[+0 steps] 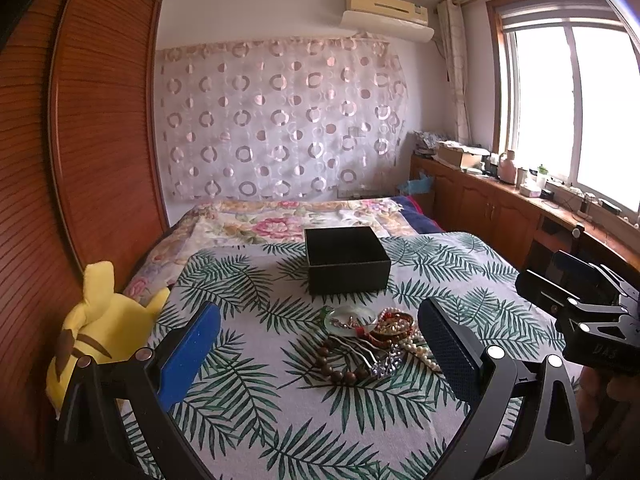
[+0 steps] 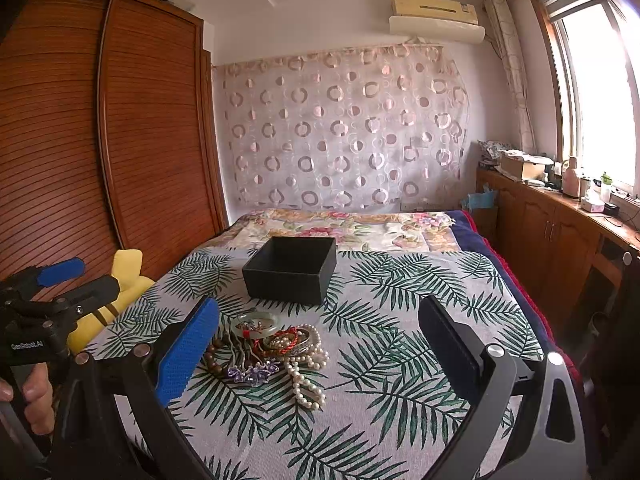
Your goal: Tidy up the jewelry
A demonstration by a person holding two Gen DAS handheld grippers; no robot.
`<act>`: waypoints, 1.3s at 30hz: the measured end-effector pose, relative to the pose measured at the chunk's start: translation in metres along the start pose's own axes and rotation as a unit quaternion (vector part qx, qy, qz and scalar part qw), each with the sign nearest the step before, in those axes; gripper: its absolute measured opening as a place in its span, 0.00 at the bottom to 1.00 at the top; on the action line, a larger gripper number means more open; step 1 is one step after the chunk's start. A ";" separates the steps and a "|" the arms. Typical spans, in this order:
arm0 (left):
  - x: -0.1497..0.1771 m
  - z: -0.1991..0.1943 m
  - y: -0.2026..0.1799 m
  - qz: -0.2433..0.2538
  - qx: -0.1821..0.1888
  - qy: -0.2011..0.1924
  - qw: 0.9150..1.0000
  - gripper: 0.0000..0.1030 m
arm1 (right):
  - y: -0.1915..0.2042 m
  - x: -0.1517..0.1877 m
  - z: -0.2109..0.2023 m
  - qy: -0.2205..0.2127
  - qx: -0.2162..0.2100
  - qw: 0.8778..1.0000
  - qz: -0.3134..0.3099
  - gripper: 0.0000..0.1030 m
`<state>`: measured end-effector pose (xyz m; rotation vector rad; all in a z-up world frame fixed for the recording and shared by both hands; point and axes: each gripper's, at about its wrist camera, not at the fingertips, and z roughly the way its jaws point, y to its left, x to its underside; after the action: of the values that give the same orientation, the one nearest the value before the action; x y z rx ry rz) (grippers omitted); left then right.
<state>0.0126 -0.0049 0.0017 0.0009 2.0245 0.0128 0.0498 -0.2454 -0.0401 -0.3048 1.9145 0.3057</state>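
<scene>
Lying heaped before black box (image 2: 290,270): jewelry pile (image 2: 272,350); left gripper (image 1: 320,350) "GenRobot.AI", right gripper (image 2: 320,350) "DAS", both hovering released.

Jewelry pile (image 2: 272,350) lies before open black box (image 2: 290,270).

A leaf-print cloth (image 1: 248,392) covers the near part of the bed, with a floral blanket (image 1: 256,222) beyond it toward the far wall. A yellow plush toy (image 1: 100,332) lies at the cloth's left edge, against a slatted wooden wardrobe (image 1: 100,128). A sheer curtain (image 1: 280,116) with ring patterns hangs on the far wall, an air conditioner (image 1: 386,12) mounted above it to the right. Along the right wall, wooden cabinets (image 1: 492,208) run under a bright window (image 1: 568,104), their top cluttered with a box (image 1: 460,154), a pink jug (image 1: 507,168) and small bottles.
</scene>
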 end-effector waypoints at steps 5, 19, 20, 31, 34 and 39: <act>0.007 -0.008 0.007 0.001 0.003 -0.001 1.000 0.93 | 0.000 0.000 0.000 0.000 0.000 1.000 0.000 0.98; 0.000 -0.015 0.008 -0.001 0.002 -0.003 1.000 0.93 | 0.000 0.001 0.000 0.000 0.000 1.000 0.000 0.98; 0.000 -0.015 0.009 -0.001 0.002 -0.004 1.000 0.93 | 0.000 0.001 0.000 0.000 0.000 1.000 0.000 0.98; -0.002 -0.021 0.005 -0.001 0.003 -0.005 1.000 0.93 | 0.000 0.001 0.001 0.000 -0.001 1.000 0.001 0.98; -0.001 -0.021 0.005 0.000 0.003 -0.005 1.000 0.93 | 0.000 0.001 0.000 -0.001 -0.001 1.000 0.000 0.98; 0.000 -0.021 0.006 0.000 0.003 -0.006 1.000 0.93 | 0.001 0.001 0.000 -0.001 -0.001 1.000 0.001 0.98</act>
<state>-0.0065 0.0005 0.0114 0.0038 2.0129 0.0067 0.0495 -0.2448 -0.0413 -0.3043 1.9135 0.3085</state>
